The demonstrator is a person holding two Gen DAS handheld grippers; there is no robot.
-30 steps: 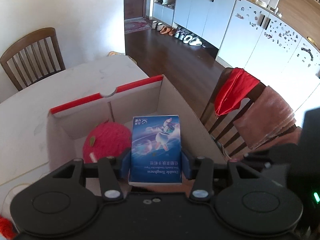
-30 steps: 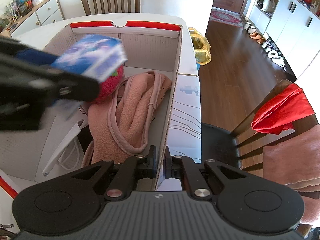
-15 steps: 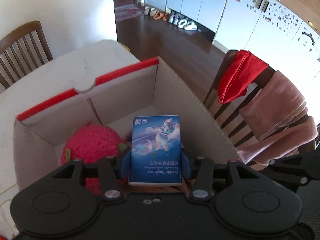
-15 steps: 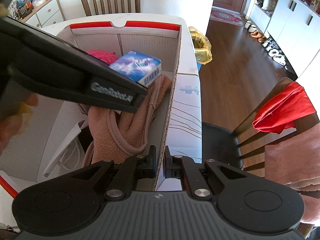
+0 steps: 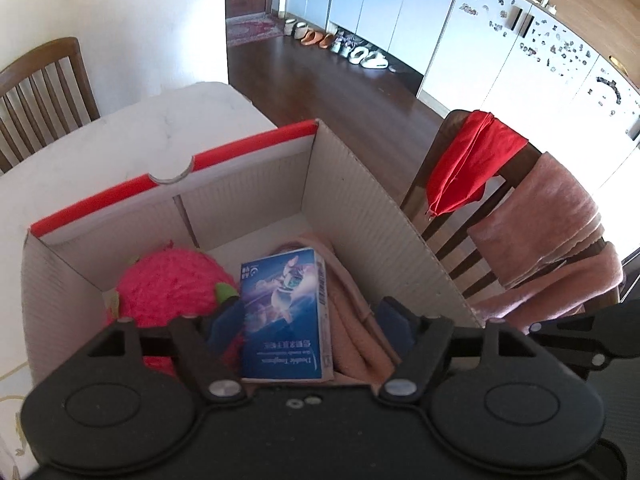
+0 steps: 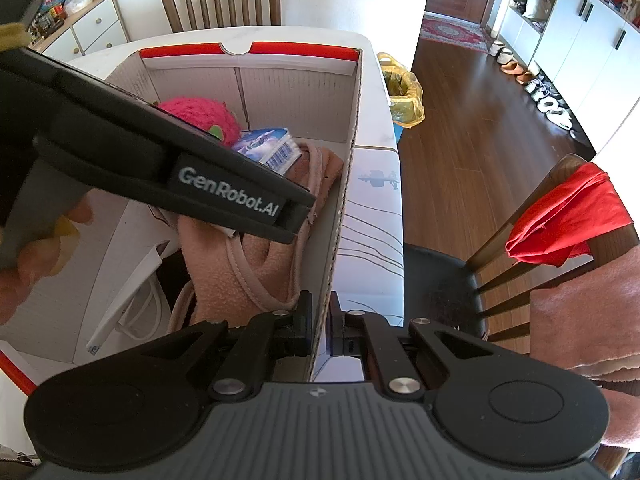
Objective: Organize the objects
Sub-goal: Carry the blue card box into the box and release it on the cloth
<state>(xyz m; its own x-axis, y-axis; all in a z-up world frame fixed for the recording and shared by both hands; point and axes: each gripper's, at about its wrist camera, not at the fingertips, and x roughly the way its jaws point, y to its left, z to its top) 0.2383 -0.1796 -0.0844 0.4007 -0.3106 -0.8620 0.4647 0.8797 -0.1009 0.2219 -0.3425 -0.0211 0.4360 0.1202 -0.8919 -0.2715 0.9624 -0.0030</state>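
Blue tissue pack lies freed between left gripper's just-opened jaws; only right view shows right gripper clamping box wall.

Left wrist view close above the cardboard box, angled steeply down into it, right wrist view low at the box's side wall, looking along it, both sharing the box interior, pink plush and blue packet

A white marbled tabletop carries an open cardboard box with a red top edge; the box stands at the tabletop's edge nearest the chairs; dark line markings show on the tabletop just beside the box wall.
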